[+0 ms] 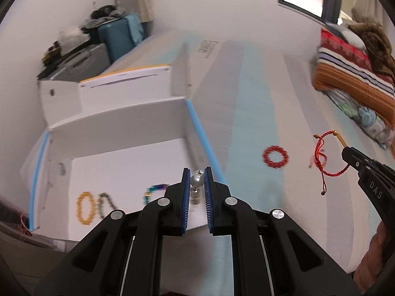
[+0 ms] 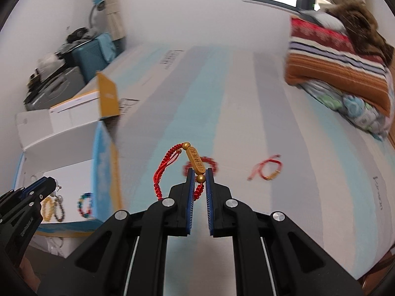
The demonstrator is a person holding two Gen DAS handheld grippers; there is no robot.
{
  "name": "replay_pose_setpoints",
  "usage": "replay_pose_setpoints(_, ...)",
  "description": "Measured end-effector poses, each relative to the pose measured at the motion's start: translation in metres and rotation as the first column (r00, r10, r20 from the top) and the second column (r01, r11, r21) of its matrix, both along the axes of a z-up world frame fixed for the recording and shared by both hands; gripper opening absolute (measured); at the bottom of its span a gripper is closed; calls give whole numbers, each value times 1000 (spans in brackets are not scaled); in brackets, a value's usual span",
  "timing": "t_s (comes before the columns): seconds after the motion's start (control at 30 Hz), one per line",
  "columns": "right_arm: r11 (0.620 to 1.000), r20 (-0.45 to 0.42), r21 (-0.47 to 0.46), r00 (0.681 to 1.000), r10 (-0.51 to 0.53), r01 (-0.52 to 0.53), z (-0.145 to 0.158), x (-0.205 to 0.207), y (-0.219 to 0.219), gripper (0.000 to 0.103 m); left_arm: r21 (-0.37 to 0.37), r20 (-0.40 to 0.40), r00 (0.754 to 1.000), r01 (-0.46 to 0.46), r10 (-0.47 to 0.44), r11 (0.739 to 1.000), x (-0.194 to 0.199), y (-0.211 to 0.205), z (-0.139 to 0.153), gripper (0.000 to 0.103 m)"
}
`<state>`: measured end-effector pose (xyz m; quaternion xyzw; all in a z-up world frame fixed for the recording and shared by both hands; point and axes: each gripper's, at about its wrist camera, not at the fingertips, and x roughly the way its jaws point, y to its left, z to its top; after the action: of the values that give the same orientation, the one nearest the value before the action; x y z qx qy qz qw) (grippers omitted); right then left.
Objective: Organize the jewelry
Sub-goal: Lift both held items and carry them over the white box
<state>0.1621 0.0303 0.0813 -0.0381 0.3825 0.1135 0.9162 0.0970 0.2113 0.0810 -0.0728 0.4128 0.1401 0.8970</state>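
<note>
My left gripper [image 1: 197, 174] is shut on a pearl earring [image 1: 197, 180] and holds it above the open white box [image 1: 118, 162]; it also shows in the right wrist view [image 2: 50, 181]. In the box lie a yellow bead bracelet [image 1: 85, 207], a dark bead bracelet [image 1: 106, 202] and a multicolour bead bracelet [image 1: 154, 191]. My right gripper [image 2: 198, 172] is shut on a red cord bracelet [image 2: 163, 170] with a gold bar charm [image 2: 195, 162], held above the bed. A red bead ring [image 1: 275, 156] and another red cord bracelet [image 2: 267, 169] lie on the bed.
The striped mattress [image 2: 246, 98] runs ahead. Folded blankets [image 2: 338, 66] are piled at the far right. A second open white box [image 1: 118, 83] stands behind the first. A teal suitcase [image 1: 116, 39] and clutter stand at the far left by the wall.
</note>
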Motion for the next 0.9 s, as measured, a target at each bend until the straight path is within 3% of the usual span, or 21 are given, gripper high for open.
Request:
replay_pose_setpoints(0.47,989,25,-19,989,147,-147,2,-24,107,8,0,-9,990,-138,138,990,-42,101,-4,11)
replay_pose_setpoints(0.9,963,-8,-45,964,267,-267,-30,-32,184,8,-35,-70,977,-206,203,978,-51,154,-43,11)
